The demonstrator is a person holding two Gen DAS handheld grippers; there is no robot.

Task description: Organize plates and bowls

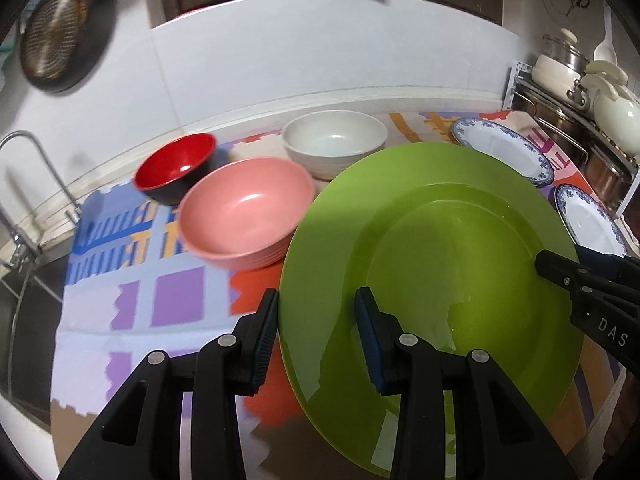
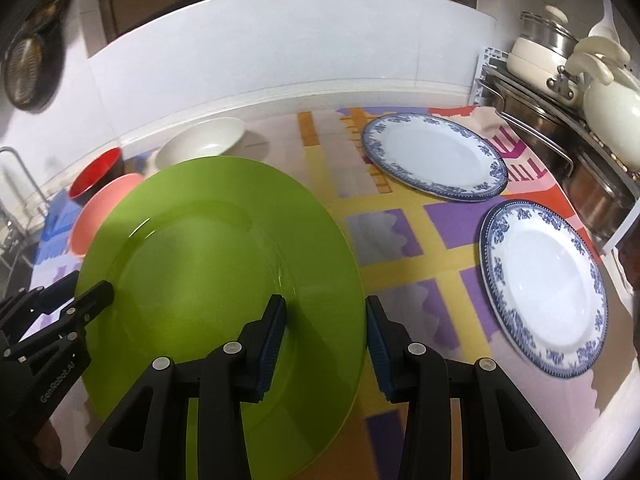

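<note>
A large green plate [image 1: 432, 264] hangs above the patterned mat [image 1: 140, 292], gripped at opposite rims. My left gripper [image 1: 318, 340] is shut on its left rim, one finger over the plate and one outside the edge. My right gripper [image 2: 326, 340] is shut on the right rim [image 2: 344, 280] the same way, and its tip [image 1: 560, 268] shows in the left wrist view. Behind the plate stand a red bowl [image 1: 176, 164], a pink bowl [image 1: 244, 216] and a white bowl [image 1: 334, 140]. Two blue-rimmed white plates [image 2: 432, 156] [image 2: 544, 292] lie flat on the mat to the right.
A metal rack with pots and a cream kettle [image 2: 580, 120] stands at the right edge. A faucet and sink [image 1: 24, 184] are at the left. A round pan [image 1: 52, 36] hangs on the white tiled wall behind.
</note>
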